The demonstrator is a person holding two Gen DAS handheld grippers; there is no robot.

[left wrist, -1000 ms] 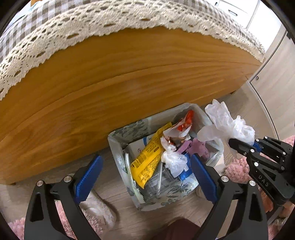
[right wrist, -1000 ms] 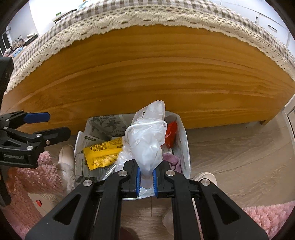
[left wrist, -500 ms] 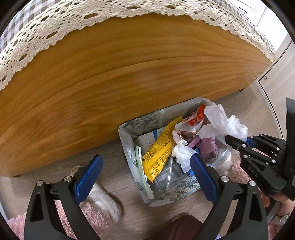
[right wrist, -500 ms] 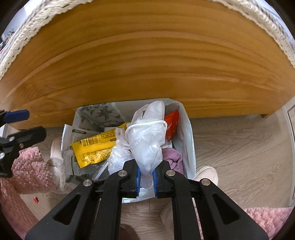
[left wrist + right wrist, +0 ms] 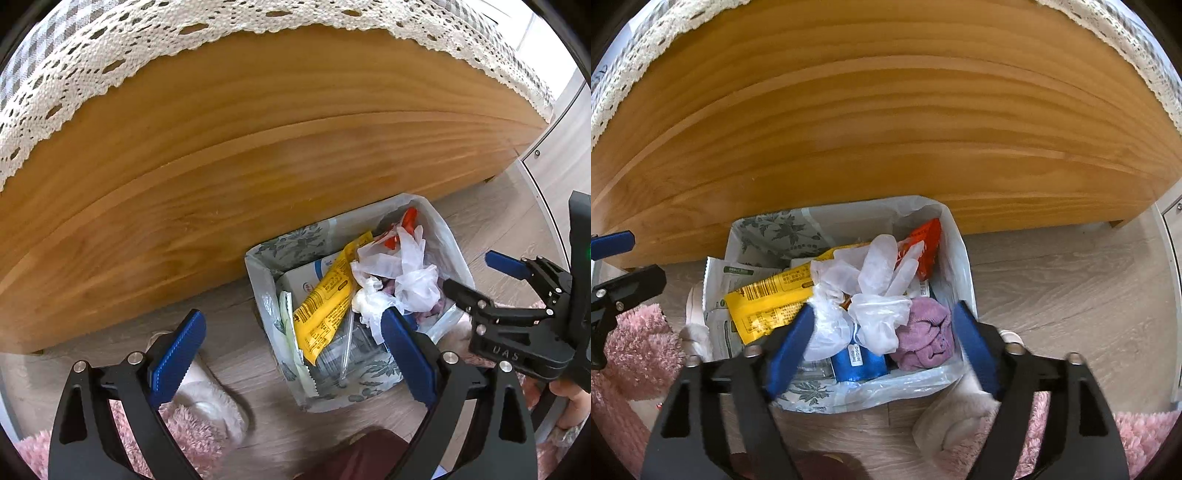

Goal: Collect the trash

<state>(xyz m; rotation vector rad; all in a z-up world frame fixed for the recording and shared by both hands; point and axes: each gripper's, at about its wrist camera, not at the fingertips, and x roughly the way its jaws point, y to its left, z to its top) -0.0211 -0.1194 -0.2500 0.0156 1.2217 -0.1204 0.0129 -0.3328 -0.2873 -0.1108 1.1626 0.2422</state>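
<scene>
1. The right gripper [image 5: 882, 332] is opening, its blue pads swinging apart over the trash bin [image 5: 955, 236]; no pad presses on anything.
2. The clear plastic glove [image 5: 882, 280] lies in the bin, just ahead of and partly between the spreading jaws, loose on top of the heap. Its fingers fan away from the jaws toward the wooden bed side [image 5: 886, 122], so its long axis runs roughly along the gripper's pointing line, not across it.
3. The left gripper [image 5: 291, 343] hangs with its jaws spread wide and nothing between them. The bin sits ahead of it and toward its right finger; the glove [image 5: 413, 269] is farther from it than from the right gripper [image 5: 480, 277], which comes in from the bin's far edge in that view.
4. In my judgement the right hand is the nearer one, and the next move is simply to draw it back clear of the bin.
5. Just beside the glove: a yellow wrapper [image 5: 768, 299] to the jaws' left, a purple cloth [image 5: 927, 336] by the right pad, a red wrapper [image 5: 927, 247] beyond.
6. Hard to make out:
   - whether the glove's lower end touches the left pad, since crumpled white plastic overlaps it there;
   - the bin's depth beneath the heap;
   - the blue item under the glove, mostly covered.
</scene>
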